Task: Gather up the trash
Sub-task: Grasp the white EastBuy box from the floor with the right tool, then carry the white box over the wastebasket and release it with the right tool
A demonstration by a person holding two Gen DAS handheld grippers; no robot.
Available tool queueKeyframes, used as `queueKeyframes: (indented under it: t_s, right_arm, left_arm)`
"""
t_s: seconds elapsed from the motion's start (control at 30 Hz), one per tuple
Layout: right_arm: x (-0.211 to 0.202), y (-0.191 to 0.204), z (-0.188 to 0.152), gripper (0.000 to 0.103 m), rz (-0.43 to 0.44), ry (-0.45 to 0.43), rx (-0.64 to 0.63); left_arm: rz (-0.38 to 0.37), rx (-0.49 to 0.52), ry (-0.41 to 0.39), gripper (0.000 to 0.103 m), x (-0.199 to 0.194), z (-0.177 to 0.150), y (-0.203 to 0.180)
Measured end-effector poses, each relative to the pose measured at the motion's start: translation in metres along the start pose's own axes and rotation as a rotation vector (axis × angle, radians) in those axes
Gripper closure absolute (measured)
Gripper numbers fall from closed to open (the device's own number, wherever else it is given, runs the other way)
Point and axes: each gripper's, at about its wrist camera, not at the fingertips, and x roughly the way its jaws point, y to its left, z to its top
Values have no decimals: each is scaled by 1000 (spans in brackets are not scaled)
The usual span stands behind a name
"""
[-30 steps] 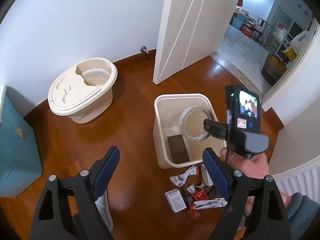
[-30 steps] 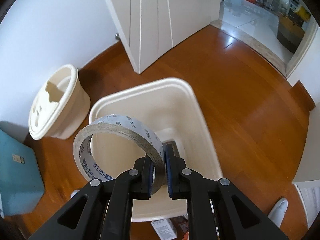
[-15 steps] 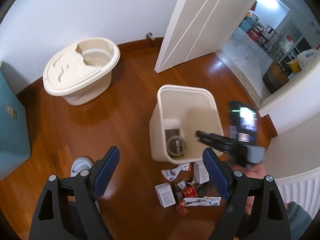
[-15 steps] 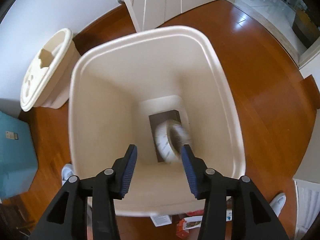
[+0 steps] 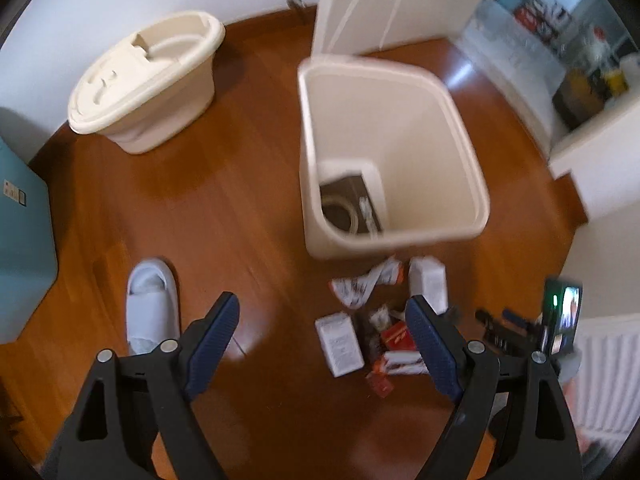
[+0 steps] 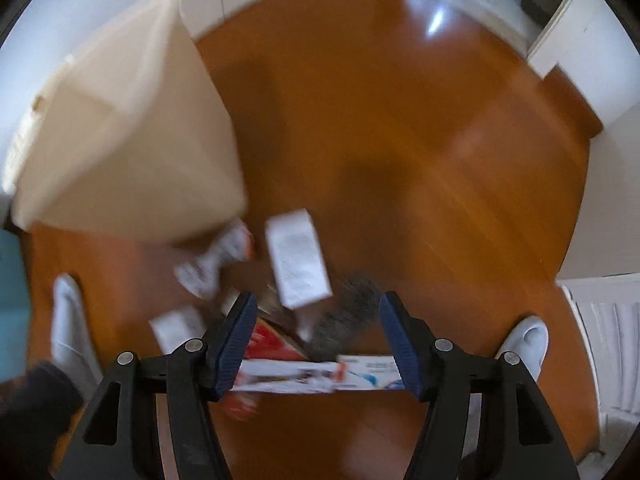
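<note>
A cream trash bin (image 5: 460, 128) stands on the wood floor; a tape roll (image 5: 340, 210) lies at its bottom on a dark card. In front of it lies a pile of trash: white boxes (image 5: 340, 340), a crumpled wrapper (image 5: 360, 284), red packets (image 5: 396, 336). My left gripper (image 5: 324, 340) is open and empty above the floor left of the pile. My right gripper (image 6: 316, 340) is open and empty, low over the pile, above a red packet (image 6: 268, 340) and a long white box (image 6: 288, 376). The bin (image 6: 120, 152) shows blurred at upper left in the right wrist view.
A cream lidded tub (image 5: 148, 80) stands by the wall at left. A teal box (image 5: 20, 240) is at the far left. White slippers (image 5: 150, 312) are on the floor. A white door (image 5: 360, 4) stands open behind the bin. A radiator (image 5: 600, 380) is at right.
My right gripper opened over the bin and dropped the tape roll inside, then swung down to the trash pile. My left gripper moved closer to the bin and pile.
</note>
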Motion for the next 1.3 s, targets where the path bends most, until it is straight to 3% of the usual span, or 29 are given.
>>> queueKeyframes:
  t_s: [0.27, 0.63, 0.7, 0.77, 0.83, 0.93, 1.27, 1.3]
  right_arm:
    - [93, 20, 15, 36, 51, 87, -157]
    - [176, 43, 28, 37, 10, 175, -282]
    - [179, 37, 28, 48, 49, 166, -255]
    - [172, 34, 27, 48, 85, 138, -251]
    - [165, 31, 27, 48, 67, 100, -257]
    - [151, 19, 29, 48, 84, 57, -171]
    - [144, 7, 24, 47, 122, 37, -184]
    - [145, 6, 25, 47, 124, 40, -179]
  left_arm:
    - [115, 11, 123, 18, 80, -41, -9]
    - [199, 1, 163, 18, 146, -74, -8]
    - [188, -38, 189, 18, 163, -79, -4]
    - [171, -69, 213, 18, 177, -85, -5]
    - [159, -76, 238, 18, 195, -90, -11]
    - [158, -107, 257, 18, 218, -92, -15]
    - [76, -249, 286, 16, 268, -93, -16]
    - [109, -233, 296, 16, 274, -92, -20]
